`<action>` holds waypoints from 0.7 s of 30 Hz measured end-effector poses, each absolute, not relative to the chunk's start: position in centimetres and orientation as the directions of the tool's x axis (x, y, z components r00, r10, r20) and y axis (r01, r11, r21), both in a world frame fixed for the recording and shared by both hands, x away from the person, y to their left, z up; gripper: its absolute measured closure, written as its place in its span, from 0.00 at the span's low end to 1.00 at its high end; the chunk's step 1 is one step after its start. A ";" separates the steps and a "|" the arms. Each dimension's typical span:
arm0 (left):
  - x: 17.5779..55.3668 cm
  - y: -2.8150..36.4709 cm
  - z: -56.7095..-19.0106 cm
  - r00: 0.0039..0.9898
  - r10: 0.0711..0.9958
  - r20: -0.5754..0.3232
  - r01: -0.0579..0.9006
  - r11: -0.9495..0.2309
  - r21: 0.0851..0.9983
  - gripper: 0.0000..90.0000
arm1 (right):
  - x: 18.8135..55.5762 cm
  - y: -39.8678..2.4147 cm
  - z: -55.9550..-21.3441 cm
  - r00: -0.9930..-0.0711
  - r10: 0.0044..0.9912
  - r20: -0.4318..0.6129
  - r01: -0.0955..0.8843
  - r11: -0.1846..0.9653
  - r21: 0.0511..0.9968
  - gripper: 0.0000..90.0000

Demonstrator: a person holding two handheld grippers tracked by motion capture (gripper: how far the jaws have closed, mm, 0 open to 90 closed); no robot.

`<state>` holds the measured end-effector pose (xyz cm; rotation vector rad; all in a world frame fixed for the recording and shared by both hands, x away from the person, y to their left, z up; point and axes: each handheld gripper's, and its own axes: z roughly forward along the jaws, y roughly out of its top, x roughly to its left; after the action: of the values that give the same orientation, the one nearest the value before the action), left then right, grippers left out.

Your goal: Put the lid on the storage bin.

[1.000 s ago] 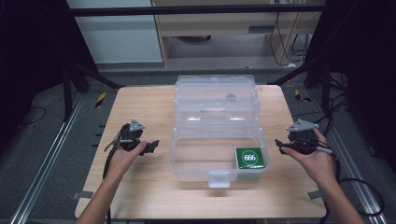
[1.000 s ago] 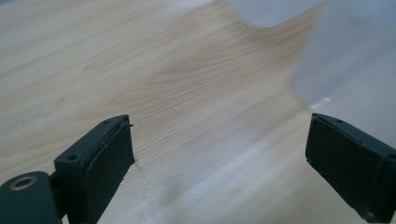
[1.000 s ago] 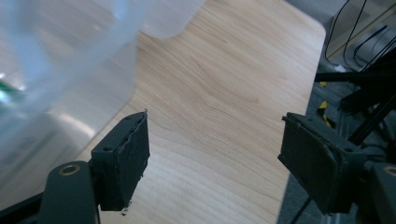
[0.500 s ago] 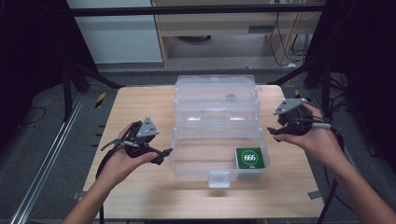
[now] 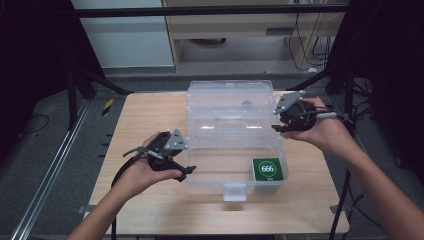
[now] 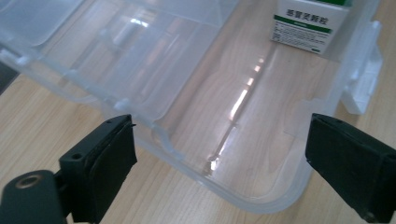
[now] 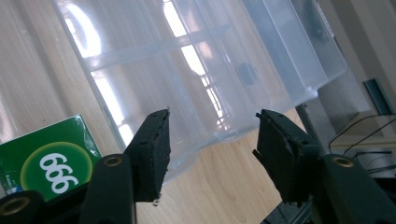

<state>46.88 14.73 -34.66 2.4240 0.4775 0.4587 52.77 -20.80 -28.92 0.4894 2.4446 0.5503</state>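
Item: clear box [image 5: 235, 150], lid [image 5: 231, 102] thrown open toward the desk's [image 5: 145, 120] far edge, tray reaching almost to the near edge, standing mid-desk; one green carton [image 5: 267, 169] sits in the tray's near right corner, a white latch [image 5: 234, 191] on the near wall. Left gripper [image 5: 186, 172] hangs just beside the tray's left wall, jaws spread wide and empty; right gripper [image 5: 278, 128] is by the lid's right edge at the hinge line, jaws parted, holding nothing. Likely light, thin-walled and slick, flexing if pinched mid-wall, so best taken by the stiffer rim or lid edge
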 end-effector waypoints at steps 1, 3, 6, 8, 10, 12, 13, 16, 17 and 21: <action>46.8 14.3 -34.7 0.881 0.426 0.206 0.215 -0.748 0.628 0.11 | 53.2 -20.3 -28.8 -0.772 0.434 -0.465 0.204 0.861 0.466 0.53; 46.6 13.6 -34.7 0.895 0.394 0.208 0.195 -0.767 0.611 0.13 | 53.8 -19.6 -28.7 -0.783 0.405 -0.473 0.187 0.877 0.442 0.56; 46.4 12.5 -35.1 0.914 0.351 0.203 0.174 -0.792 0.585 0.15 | 55.2 -18.2 -28.8 -0.811 0.349 -0.469 0.152 0.901 0.407 0.62; 46.3 12.0 -35.2 0.922 0.327 0.206 0.162 -0.810 0.564 0.16 | 55.9 -17.6 -28.9 -0.824 0.308 -0.476 0.130 0.920 0.370 0.64; 46.3 11.8 -35.4 0.927 0.318 0.200 0.158 -0.813 0.560 0.17 | 56.3 -17.3 -28.9 -0.829 0.284 -0.482 0.113 0.929 0.353 0.66; 46.3 11.3 -35.6 0.937 0.289 0.196 0.145 -0.832 0.535 0.18 | 57.2 -16.7 -29.1 -0.848 0.248 -0.468 0.097 0.941 0.324 0.70; 46.4 11.2 -35.6 0.940 0.278 0.197 0.139 -0.841 0.522 0.18 | 57.5 -16.5 -29.2 -0.852 0.242 -0.464 0.098 0.945 0.312 0.71; 46.5 11.0 -35.9 0.944 0.266 0.194 0.136 -0.851 0.507 0.19 | 57.9 -16.2 -29.4 -0.861 0.222 -0.457 0.094 0.953 0.287 0.72; 46.5 10.9 -36.1 0.948 0.255 0.193 0.130 -0.858 0.497 0.19 | 58.3 -16.2 -29.5 -0.865 0.220 -0.451 0.097 0.955 0.280 0.73; 46.6 10.5 -36.4 0.955 0.227 0.189 0.115 -0.876 0.468 0.20 | 58.8 -16.3 -29.7 -0.875 0.208 -0.438 0.092 0.958 0.270 0.74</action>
<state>46.57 10.54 -36.39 2.6408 0.2442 0.3298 58.78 -16.27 -29.66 0.2139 2.6316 0.3326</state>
